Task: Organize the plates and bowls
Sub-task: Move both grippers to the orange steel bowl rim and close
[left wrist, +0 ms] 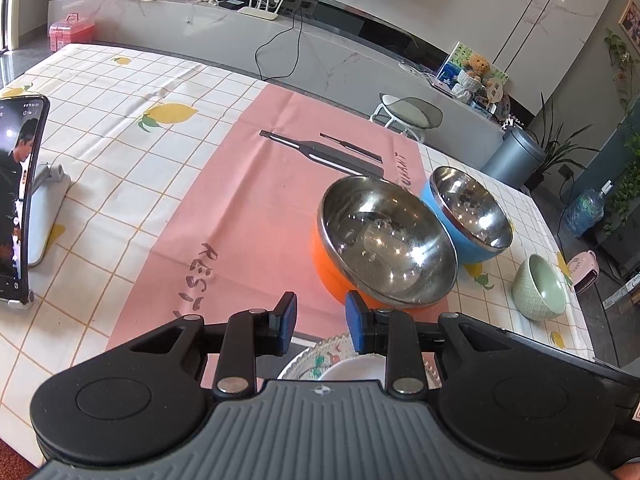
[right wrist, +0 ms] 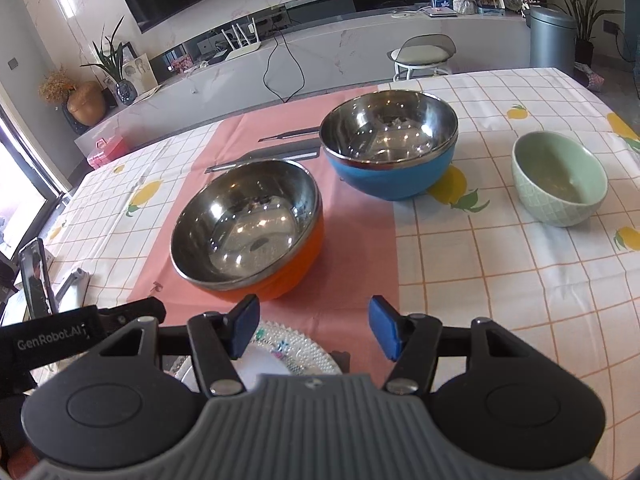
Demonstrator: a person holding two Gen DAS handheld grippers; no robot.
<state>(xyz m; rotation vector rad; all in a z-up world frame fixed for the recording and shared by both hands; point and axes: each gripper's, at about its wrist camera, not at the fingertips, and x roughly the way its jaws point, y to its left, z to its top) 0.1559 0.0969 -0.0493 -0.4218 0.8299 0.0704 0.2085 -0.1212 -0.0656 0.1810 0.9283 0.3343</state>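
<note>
Left wrist view shows the left gripper (left wrist: 321,316) released and empty, its blue fingers (left wrist: 289,318) spread with a clear gap, hovering above a patterned plate (left wrist: 320,356) that carries a small white dish (left wrist: 352,366) just under and behind the fingertips. Ahead and slightly right of it sits the orange bowl (left wrist: 384,240), and beyond that, to the right, the blue bowl (left wrist: 470,214), with the two rims looking very close or touching; the green bowl (left wrist: 540,288) stands well off to the right. A phone (left wrist: 18,200) leans on a stand far to the left. Right wrist view shows the right gripper (right wrist: 313,328) likewise open and holding nothing, over the edge of the same plate (right wrist: 298,354), with the orange bowl (right wrist: 248,224) just ahead and left, the blue bowl (right wrist: 390,144) further ahead, the green bowl (right wrist: 560,178) ahead to the right. My worry is the smooth steel rims: a pinch on one could slip, and lifting the orange bowl might nudge the blue one. Both grippers crowd the plate, so they could knock each other or the white dish.
</note>
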